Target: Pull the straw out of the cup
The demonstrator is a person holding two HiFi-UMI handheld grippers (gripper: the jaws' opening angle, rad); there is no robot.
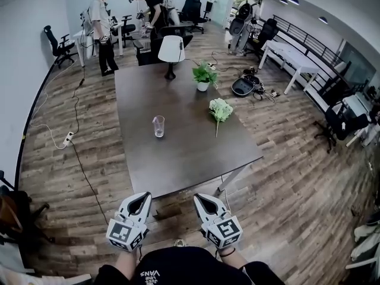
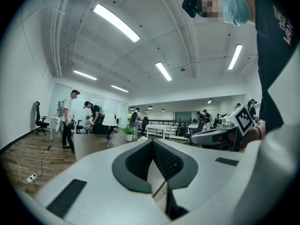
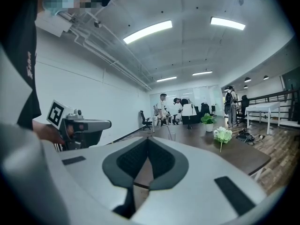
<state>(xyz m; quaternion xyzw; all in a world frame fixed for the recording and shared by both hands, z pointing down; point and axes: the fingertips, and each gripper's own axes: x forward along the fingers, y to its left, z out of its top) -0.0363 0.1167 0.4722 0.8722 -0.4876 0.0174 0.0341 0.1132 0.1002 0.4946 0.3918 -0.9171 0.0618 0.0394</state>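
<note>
Hovering short of one table (image 1: 184, 153) bearing one cup (image 1: 158, 126), the left claw (image 1: 145, 195) and right claw (image 1: 198, 197) are each pressed together.

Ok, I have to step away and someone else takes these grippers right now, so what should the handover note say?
Left gripper: fingers shut, empty, held short of the table's near edge.
Right gripper: fingers shut, empty, beside the left one.
Cup: upright around mid-table, left of the white flowers, well beyond both grippers. The right gripper view shows a thin straw leaning in it.
Done: nothing yet; neither gripper touches the cup.
Left: reach over the table, probably steady the cup with one gripper, pinch the straw with the other and pull it out.
</note>
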